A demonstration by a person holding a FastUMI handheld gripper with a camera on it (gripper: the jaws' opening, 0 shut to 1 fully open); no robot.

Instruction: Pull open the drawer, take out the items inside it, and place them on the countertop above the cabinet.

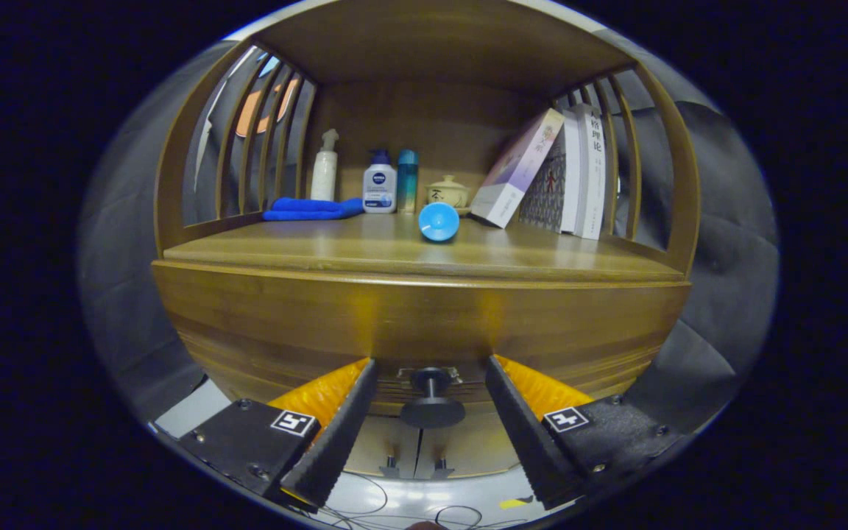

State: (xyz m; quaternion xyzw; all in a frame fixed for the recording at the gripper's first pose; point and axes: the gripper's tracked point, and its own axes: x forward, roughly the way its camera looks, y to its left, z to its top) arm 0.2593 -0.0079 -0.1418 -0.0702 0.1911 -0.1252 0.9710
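Between the spread fingers of the gripper (431, 412) sits the dark round drawer knob (432, 401); jaws wide, neither finger touching it. Wooden drawer front (424, 331) looks flush with the cabinet, i.e. closed; contents hidden. Beyond, on the wooden countertop (306, 246), a small blue bowl (439, 221) lies tipped on its side, ahead of bottles, a folded blue cloth (311, 209) and leaning books (564, 173). Fits either drawer yet to be pulled, or emptied and shut again; cannot tell which.

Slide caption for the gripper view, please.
Open claw straddles the drawer knob, not yet gripping; blue cup and books sit on the countertop.
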